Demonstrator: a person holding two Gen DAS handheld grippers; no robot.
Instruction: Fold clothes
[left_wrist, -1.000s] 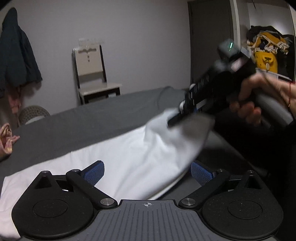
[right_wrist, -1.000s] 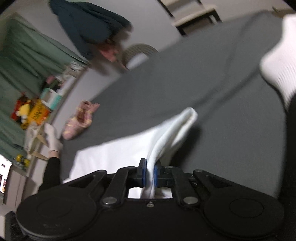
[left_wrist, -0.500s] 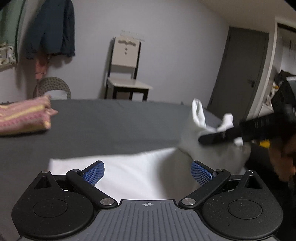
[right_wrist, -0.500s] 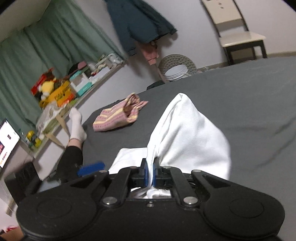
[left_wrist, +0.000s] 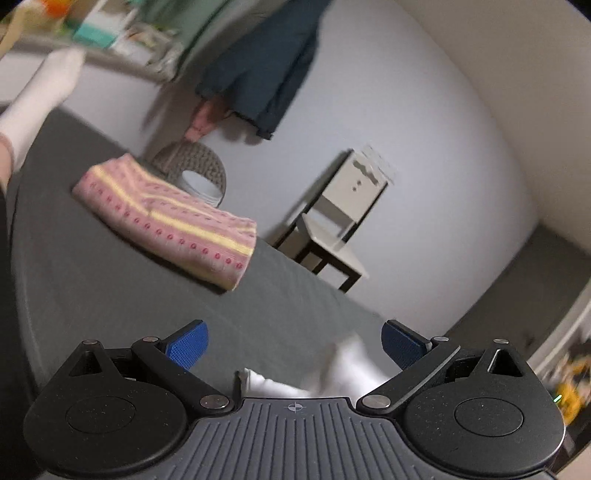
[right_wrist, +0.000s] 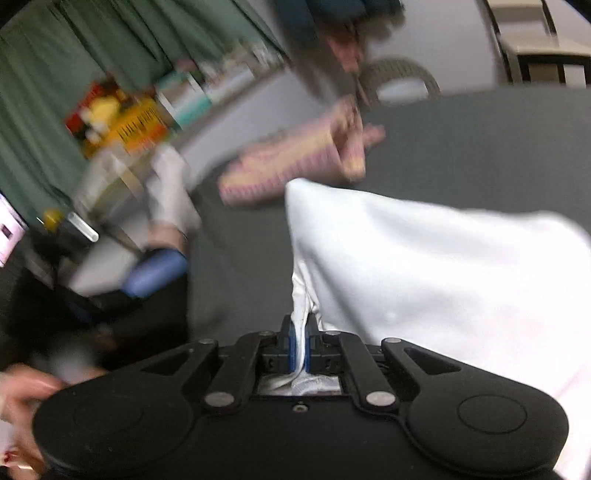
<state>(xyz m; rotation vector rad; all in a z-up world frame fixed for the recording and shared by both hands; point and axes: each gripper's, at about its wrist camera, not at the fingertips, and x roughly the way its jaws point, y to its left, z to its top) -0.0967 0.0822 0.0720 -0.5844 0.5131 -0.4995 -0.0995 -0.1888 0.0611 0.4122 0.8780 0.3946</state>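
Note:
My right gripper (right_wrist: 300, 341) is shut on an edge of the white garment (right_wrist: 436, 266), which drapes up and to the right over the grey bed (right_wrist: 480, 147). The left gripper (left_wrist: 293, 345) is open with nothing between its blue pads (left_wrist: 186, 345). Just below them a small part of the white garment (left_wrist: 343, 373) shows over the grey bed (left_wrist: 110, 295). A folded pink striped cloth (left_wrist: 166, 218) lies further back on the bed; in the right wrist view the pink striped cloth (right_wrist: 295, 158) is blurred, beyond the white garment.
A person's foot in a white sock (left_wrist: 40, 96) rests at the bed's left edge. A white chair (left_wrist: 340, 221) and a woven basket (left_wrist: 192, 170) stand by the wall, under a hanging dark jacket (left_wrist: 266, 66). Green curtains and cluttered shelves (right_wrist: 122, 122) lie left.
The left gripper has swung left and tilted, so the pink cloth and sock now fill its view and the white garment has dropped low. The right gripper keeps its hold and has moved.

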